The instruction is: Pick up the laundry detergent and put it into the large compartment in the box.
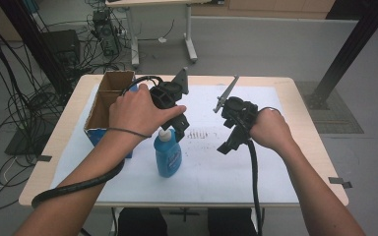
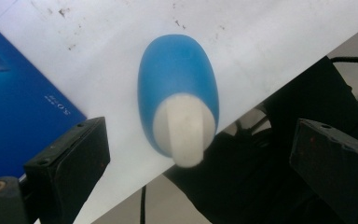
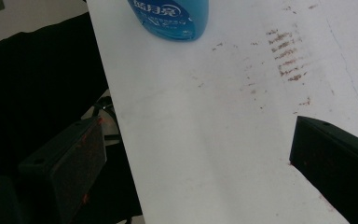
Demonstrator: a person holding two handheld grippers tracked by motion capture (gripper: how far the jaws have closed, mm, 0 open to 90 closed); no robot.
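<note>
1. A blue plastic bottle with a white cap (image 1: 168,155) stands upright on the white sheet covering the pale wooden table (image 1: 309,118), near the table's front edge and just beside the open brown cardboard box with blue sides (image 1: 109,101).

2. The left gripper (image 1: 175,123) hangs directly above the bottle's cap, pointed straight down. In the left gripper view its two black jaws stand wide apart, with the white cap (image 2: 185,130) between them and touching neither. That placement suits a top-down grasp at the neck, the narrowest part and likely the easiest to clamp.

3. The right gripper (image 1: 229,142) is held off to the side over bare sheet, well apart from the bottle. Its jaws are spread wide too and hold nothing; its own view looks down on the stained white sheet (image 3: 242,116), with the bottle's lower body (image 3: 170,18) at the top edge. It seems parked there to keep the left hand's approach free.

4. The box sits at the left rear of the bottle, open side up, so it is probably the place the bottle belongs.

5. By my reading the grasp has not yet happened; the left jaws must still lower and close on the cap.
</note>
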